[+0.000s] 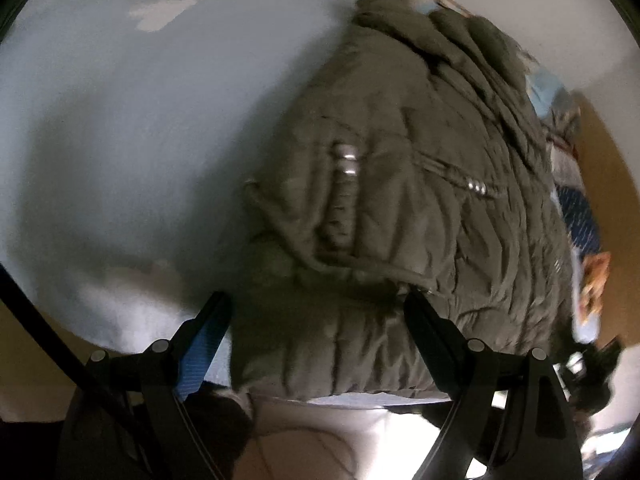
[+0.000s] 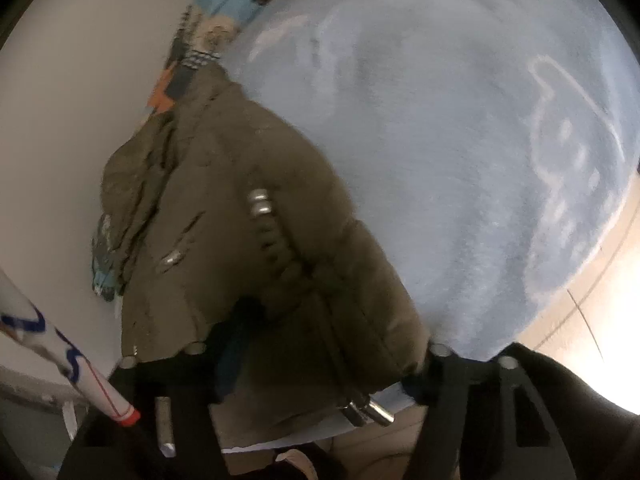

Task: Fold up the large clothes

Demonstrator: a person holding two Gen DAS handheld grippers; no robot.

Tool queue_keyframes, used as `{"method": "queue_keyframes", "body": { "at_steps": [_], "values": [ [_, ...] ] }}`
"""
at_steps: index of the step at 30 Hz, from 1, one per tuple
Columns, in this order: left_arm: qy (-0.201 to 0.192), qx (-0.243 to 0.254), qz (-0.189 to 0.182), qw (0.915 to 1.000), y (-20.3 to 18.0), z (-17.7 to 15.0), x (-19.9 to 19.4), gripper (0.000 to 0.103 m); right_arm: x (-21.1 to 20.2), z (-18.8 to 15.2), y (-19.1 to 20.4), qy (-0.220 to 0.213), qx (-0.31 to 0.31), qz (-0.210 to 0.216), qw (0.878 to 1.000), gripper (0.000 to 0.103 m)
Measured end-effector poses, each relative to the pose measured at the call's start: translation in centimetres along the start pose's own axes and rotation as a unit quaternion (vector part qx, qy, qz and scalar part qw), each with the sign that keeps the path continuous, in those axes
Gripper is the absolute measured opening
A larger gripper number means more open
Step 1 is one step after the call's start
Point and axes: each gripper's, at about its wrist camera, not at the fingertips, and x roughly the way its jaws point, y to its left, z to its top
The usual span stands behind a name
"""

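Observation:
An olive-green padded jacket lies bunched on a pale blue sheet. It has metal cord ends and zip pulls. In the left wrist view my left gripper is open, its fingers spread either side of the jacket's near hem. In the right wrist view the jacket covers my right gripper. Its fingers are spread wide with the jacket's hem draped between them, and the fingertips are hidden by the cloth. Metal cord ends hang at the hem.
Patterned blue and multicoloured bedding lies at the far edge of the sheet, against a pale wall. A white tube with a red end sticks in at lower left. Wooden floor shows at the right.

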Motion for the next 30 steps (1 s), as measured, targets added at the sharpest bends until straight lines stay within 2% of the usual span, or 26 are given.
{"method": "queue_keyframes", "body": {
  "at_steps": [2, 7, 10, 12, 14, 16, 18, 20, 27, 30],
  "values": [
    [-0.015, 0.03, 0.021, 0.9992, -1.1, -0.1, -0.2, 0.087, -0.1, -0.1, 0.8, -0.008, -0.018, 0.004, 1.0, 0.046],
    [-0.043, 0.091, 0.073, 0.9922, -3.3, -0.5, 0.0, 0.087, 0.1, -0.1, 1.3, -0.016, -0.028, -0.004, 0.999, 0.046],
    [-0.049, 0.112, 0.094, 0.9881, -3.9, -0.7, 0.3, 0.087, 1.1, 0.1, 0.9, -0.008, -0.012, -0.006, 1.0, 0.055],
    [-0.051, 0.113, 0.097, 0.9876, -3.8, -0.7, 0.3, 0.087, 1.4, 0.1, 0.8, -0.005, -0.008, -0.005, 1.0, 0.06],
    [-0.055, 0.113, 0.098, 0.9873, -3.6, -0.8, 0.2, 0.087, 1.3, 0.2, 0.8, -0.006, -0.012, -0.006, 1.0, 0.06],
    [-0.061, 0.113, 0.101, 0.9865, -3.8, -0.8, 0.3, 0.087, 1.1, 0.1, 1.1, -0.012, -0.025, -0.005, 1.0, 0.056],
    [-0.068, 0.117, 0.107, 0.985, -4.1, -1.2, 0.2, 0.087, 1.0, 0.0, 1.8, -0.017, -0.042, -0.012, 0.999, 0.044],
    [-0.074, 0.123, 0.115, 0.983, -4.5, -1.3, 0.4, 0.087, 0.9, -0.1, 2.0, -0.019, -0.053, -0.017, 0.998, 0.04],
    [-0.09, 0.138, 0.146, 0.9754, -5.3, -1.6, 1.0, 0.088, 1.1, 0.0, 2.2, -0.021, -0.056, -0.025, 0.998, 0.04],
    [-0.097, 0.139, 0.158, 0.9727, -5.6, -1.7, 1.2, 0.088, 1.2, -0.1, 3.2, -0.029, -0.08, -0.044, 0.995, 0.04]
  ]
}}
